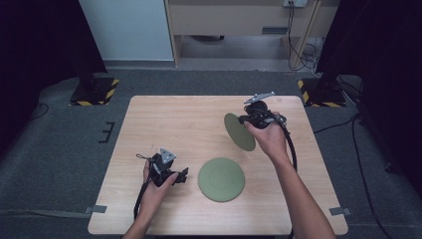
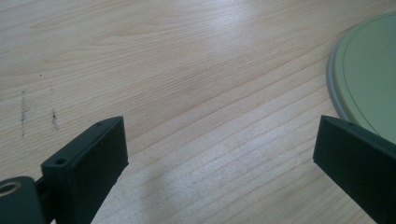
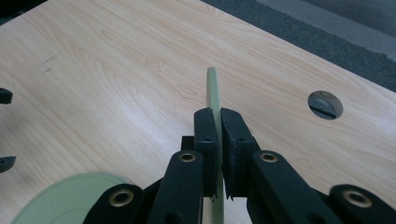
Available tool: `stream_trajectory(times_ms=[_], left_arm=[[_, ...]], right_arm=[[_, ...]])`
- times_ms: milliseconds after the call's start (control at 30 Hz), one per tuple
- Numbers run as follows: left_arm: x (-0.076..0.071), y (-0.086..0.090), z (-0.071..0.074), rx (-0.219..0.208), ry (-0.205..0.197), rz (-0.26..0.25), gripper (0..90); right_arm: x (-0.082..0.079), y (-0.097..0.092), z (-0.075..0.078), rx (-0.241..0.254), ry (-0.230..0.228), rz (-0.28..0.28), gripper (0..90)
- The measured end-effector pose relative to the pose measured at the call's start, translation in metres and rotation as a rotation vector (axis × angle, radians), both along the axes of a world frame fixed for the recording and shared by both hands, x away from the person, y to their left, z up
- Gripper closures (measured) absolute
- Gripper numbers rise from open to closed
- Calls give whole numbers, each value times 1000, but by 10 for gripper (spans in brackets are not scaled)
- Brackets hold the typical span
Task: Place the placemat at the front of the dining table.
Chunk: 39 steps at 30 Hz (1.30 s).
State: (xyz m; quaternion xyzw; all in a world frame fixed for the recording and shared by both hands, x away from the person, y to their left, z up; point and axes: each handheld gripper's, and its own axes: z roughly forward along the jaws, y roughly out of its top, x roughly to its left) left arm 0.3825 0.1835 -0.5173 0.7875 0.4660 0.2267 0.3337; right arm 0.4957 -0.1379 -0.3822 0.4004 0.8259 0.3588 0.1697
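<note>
- High view: two green plates are in play. The right gripper (image 1: 247, 119) pinches one plate (image 1: 239, 132) by its rim and holds it tilted on edge in the air above the right half of the table (image 1: 164, 119), toward the far edge.
- The second plate (image 1: 221, 179) lies flat near the table's near edge, about midway along it, well apart from the lifted one.
- In the right gripper view the jaws are pressed together on the held plate (image 3: 214, 93), whose thin rim stands straight up between the pads. An edge grip like this looks chosen because a flat plate offers nothing else to clamp.
- The left gripper (image 1: 180, 175) rests low toward the near left corner, just left of the flat plate. The left gripper view shows its jaws spread wide over bare wood, with nothing between them and that plate's rim (image 2: 369, 74) just past the right jaw.
- My guess is the left hand waits there to steady or take the lying plate, while the carried plate is kept high and tilted so it can be set down on it or beside it.
- A round cable hole (image 3: 325, 104) sits in the tabletop beyond the held plate.
</note>
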Motion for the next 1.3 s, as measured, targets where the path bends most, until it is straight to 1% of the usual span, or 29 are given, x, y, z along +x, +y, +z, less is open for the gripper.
stream_trajectory(times_ms=[100,267,333,467,667,767,967,1100,1300], left_arm=[[2,2,-2,8,7,0,24],[6,7,-4,-5,17,11,25],[7,10,-4,-14,21,16,25],[10,14,-6,-17,29,22,25],[11,23,-8,-30,36,40,26],[11,25,-9,-31,40,41,28],[10,28,-8,-39,38,56,27],[9,26,-9,-28,36,50,27],[9,26,-8,-23,35,48,27]], right_arm=[[4,4,-3,4,-5,-17,861],[14,5,-5,23,0,-38,861],[19,6,-4,17,-3,-45,861],[28,11,2,30,-11,-51,861],[44,27,10,28,-15,-51,861],[51,38,12,32,-16,-48,862],[62,56,13,27,-21,-35,861],[67,69,12,33,-24,-23,861],[73,83,9,90,-22,-10,861]])
